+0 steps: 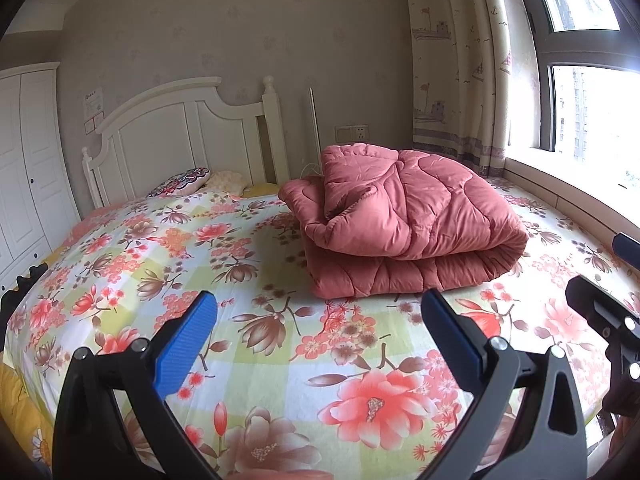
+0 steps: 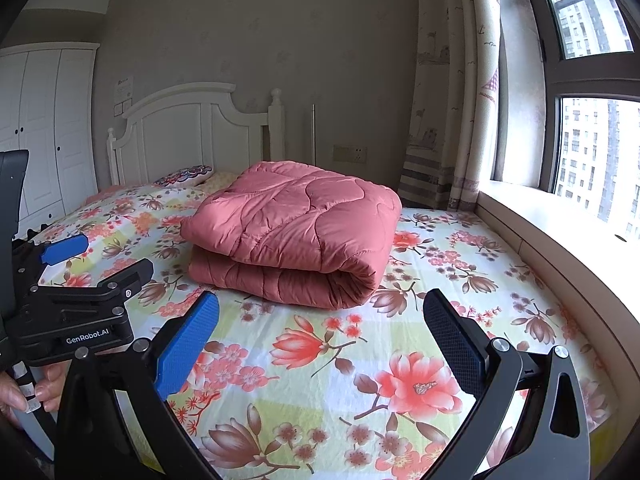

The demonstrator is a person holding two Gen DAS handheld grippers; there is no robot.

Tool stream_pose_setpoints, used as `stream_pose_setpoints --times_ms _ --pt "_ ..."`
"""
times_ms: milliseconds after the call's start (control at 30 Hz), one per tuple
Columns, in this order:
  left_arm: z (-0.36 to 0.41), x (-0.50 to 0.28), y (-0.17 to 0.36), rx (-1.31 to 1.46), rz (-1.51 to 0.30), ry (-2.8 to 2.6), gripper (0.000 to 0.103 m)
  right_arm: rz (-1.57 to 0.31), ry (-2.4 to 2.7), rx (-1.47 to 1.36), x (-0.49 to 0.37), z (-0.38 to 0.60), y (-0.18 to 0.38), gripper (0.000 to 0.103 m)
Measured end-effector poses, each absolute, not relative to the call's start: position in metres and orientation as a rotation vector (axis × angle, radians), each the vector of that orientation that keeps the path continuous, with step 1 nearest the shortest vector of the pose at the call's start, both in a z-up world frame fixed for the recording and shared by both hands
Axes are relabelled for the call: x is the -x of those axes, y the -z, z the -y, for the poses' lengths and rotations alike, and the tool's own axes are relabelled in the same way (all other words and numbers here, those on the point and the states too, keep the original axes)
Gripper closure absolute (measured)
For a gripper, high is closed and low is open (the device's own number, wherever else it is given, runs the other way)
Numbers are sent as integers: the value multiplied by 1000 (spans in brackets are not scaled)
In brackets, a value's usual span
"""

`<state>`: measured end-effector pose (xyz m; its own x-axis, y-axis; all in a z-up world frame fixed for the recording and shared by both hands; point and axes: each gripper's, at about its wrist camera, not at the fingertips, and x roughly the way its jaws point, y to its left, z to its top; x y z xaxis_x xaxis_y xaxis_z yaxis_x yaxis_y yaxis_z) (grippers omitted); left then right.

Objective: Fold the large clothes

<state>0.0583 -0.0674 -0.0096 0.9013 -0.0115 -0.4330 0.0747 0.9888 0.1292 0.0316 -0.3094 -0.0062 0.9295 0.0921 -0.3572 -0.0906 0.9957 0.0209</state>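
both pairs of jaws are spread wide and nothing is held between them: the left gripper [image 1: 320,340] and the right gripper [image 2: 320,340] are poised side by side above the near part of the bed, their blue pads apart and aimed at the bundle ahead. in the right wrist view the left gripper is also seen at the left edge, gripped by a hand [image 2: 28,396], so the two tools are kept level and close together, seemingly at rest clear of the fabric.

the floral bedsheet [image 1: 248,264] is spread flat over the mattress, which gives a broad, soft working surface. on it, toward the window side and well apart from both grippers, the pink quilt [image 2: 296,236] is laid as a thick folded stack: a rounded fold is turned toward the right, and the looser layered edges are turned toward the headboard [image 1: 176,136]. the top layer is seen slightly rumpled in the left wrist view, so the bundle is judged folded but not perfectly squared. it is judged that the folding is largely done, which would explain why the tools are drawn back empty.

a small patterned pillow [image 1: 182,182] is left at the head of the bed, clear of the quilt
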Motion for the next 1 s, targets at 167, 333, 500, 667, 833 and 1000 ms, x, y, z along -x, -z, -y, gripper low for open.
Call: stream_pose_setpoints --times_ms 167,333,500,667,833,1000 --pt "66 -59 12 -146 -451 47 2 -370 -93 -5 -32 309 7 5" --pt "65 -59 13 -146 -454 46 2 -373 -95 -3 -33 307 9 5" --pt "64 -59 15 -146 -460 46 2 -379 -97 -3 -33 306 11 5" --pt "62 -59 17 -146 -465 46 2 -386 -99 -1 -34 305 13 5" --pt "61 -60 19 -148 -470 45 2 -391 -102 1 -34 304 14 5" --pt "62 -60 20 -149 -473 45 2 -392 -101 1 -35 303 14 5"
